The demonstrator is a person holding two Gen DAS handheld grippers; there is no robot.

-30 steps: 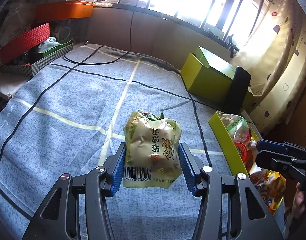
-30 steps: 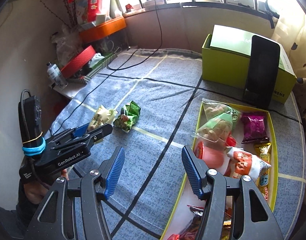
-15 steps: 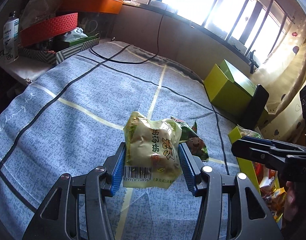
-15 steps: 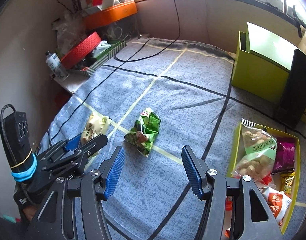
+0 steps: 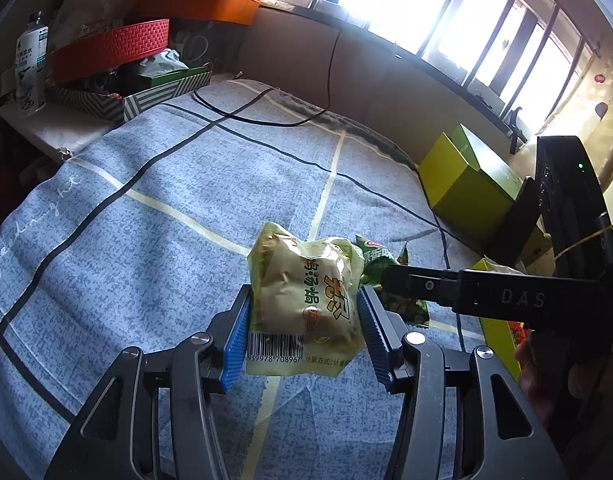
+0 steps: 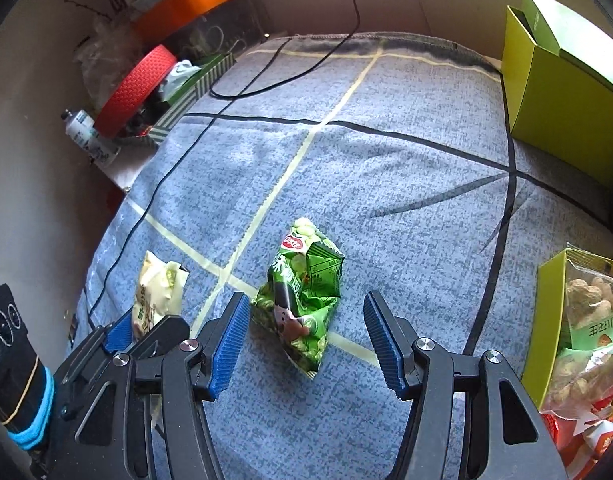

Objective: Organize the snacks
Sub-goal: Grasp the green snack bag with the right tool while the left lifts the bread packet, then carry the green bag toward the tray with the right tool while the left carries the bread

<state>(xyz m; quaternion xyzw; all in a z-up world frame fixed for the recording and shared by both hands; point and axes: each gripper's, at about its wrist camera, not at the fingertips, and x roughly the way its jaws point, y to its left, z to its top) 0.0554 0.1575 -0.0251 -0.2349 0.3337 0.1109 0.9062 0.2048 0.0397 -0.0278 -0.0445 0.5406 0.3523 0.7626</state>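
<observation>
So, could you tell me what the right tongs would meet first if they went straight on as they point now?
Most likely the green snack bag, lying on the cloth between the open right tongs.

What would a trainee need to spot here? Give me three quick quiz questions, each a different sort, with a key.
1. True or false: the left gripper grips the pale yellow packet.
2. The green packet lies: A in the tray; B on the blue cloth; C in the green box.
3. Fill in: the right gripper is ___.

Key: 1 true; 2 B; 3 open.
</observation>
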